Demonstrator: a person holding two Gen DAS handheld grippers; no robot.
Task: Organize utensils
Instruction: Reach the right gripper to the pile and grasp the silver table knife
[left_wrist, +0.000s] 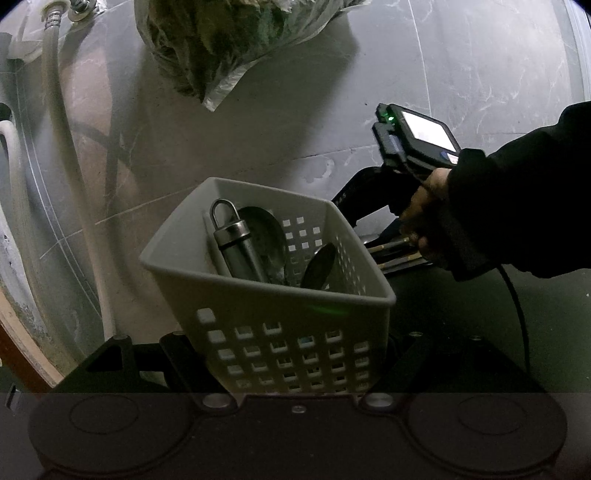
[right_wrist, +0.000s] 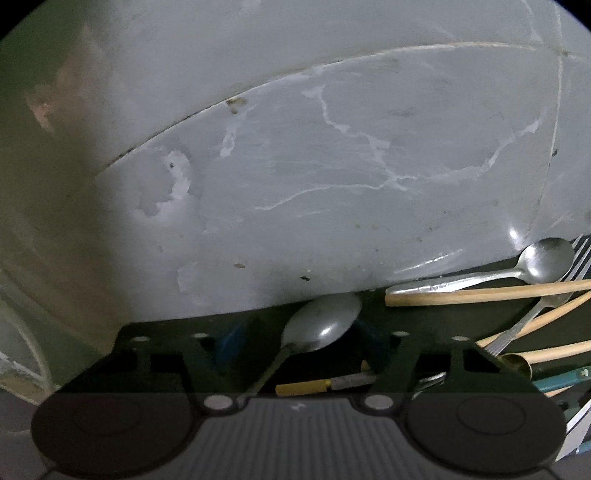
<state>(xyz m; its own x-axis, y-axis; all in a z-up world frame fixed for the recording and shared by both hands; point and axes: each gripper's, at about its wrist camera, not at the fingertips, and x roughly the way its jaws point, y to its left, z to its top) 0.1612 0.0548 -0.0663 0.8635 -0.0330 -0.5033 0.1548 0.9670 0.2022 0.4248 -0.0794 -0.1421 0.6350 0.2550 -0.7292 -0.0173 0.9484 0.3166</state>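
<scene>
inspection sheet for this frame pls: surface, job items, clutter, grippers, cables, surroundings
Surface: grey marbled tile floor, stained; dark mat under the work.
Job's things: white perforated basket holding metal utensils; spoon on the mat; loose spoons and wooden chopsticks to its right.
Clutter: plastic bag of greens.
Grippers: left gripper shut on the basket; right gripper astride the spoon, pads not seen pressing it.
Cables: black cable by the sleeve.
Surroundings: grey hose and pipe fittings at left.
</scene>
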